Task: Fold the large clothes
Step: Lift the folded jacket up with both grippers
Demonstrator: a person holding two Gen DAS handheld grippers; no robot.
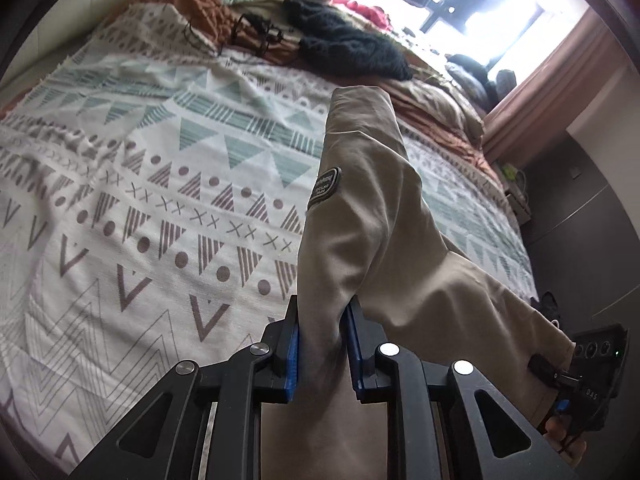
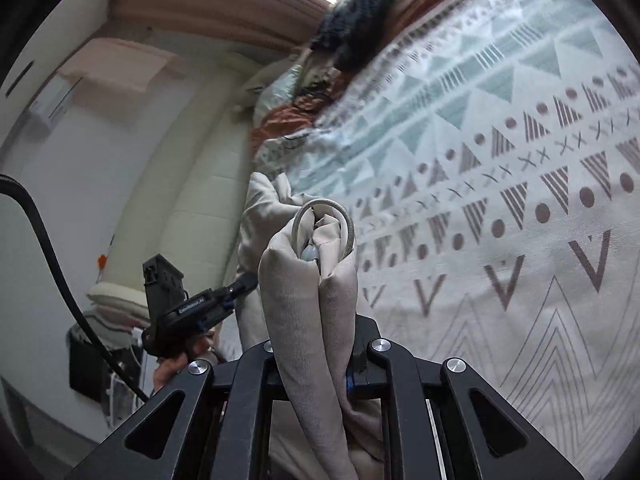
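A beige garment (image 1: 360, 208) with a dark oval patch (image 1: 325, 186) hangs lifted above the patterned bed cover (image 1: 160, 200). My left gripper (image 1: 322, 320) is shut on a bunched fold of it, its blue pads (image 1: 294, 356) pressing both sides. The cloth stretches right to my right gripper (image 1: 552, 374), held in a hand (image 1: 560, 436). In the right wrist view, my right gripper (image 2: 316, 336) is shut on a thick roll of the same beige garment (image 2: 304, 280), with a grey cord loop (image 2: 348, 224) at the top. My left gripper (image 2: 244, 282) shows at the left, pinching the cloth.
The bed cover (image 2: 500, 200) spreads wide under the garment. A dark knit item (image 1: 352, 44), an orange blanket (image 1: 192, 4) and pillows lie at the bed's far end. A reddish curtain (image 1: 540, 92) and the window stand beyond. A black cable (image 2: 52, 264) hangs at the left.
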